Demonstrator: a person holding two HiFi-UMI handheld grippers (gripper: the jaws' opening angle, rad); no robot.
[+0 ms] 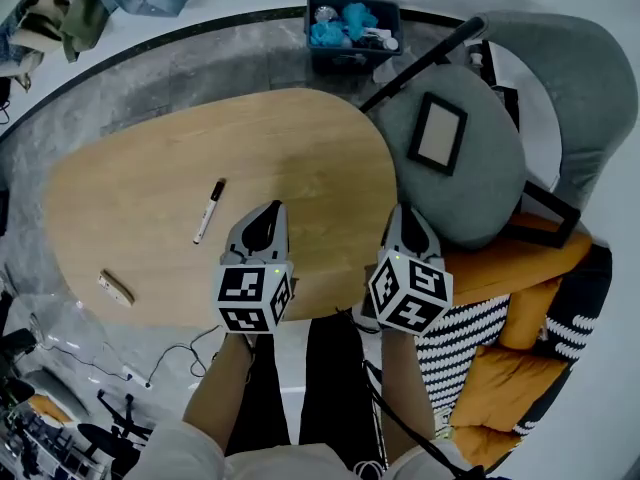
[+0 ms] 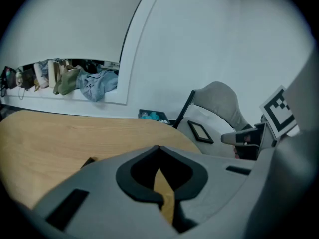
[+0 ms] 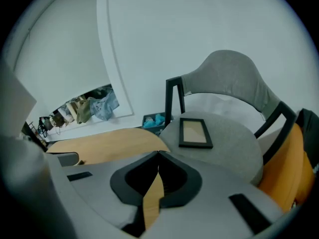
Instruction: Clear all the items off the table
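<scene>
Left claw (image 1: pixel 268 211) and right claw (image 1: pixel 404 211) are both shut and empty, poised over the near side of the tabletop (image 1: pixel 300 148), the left one just right of the marker (image 1: pixel 209 210). A small wooden strip (image 1: pixel 115 288) lies nearer than the marker and to its left, by the rim. The marker looks the likely next pick: open the left claw first, come down across the barrel at mid-length, then pinch. Well right of the marker a picture frame (image 1: pixel 437 133) rests on the grey chair (image 1: pixel 480 193); far beyond the marker stands a dark bin (image 1: pixel 352 30).
</scene>
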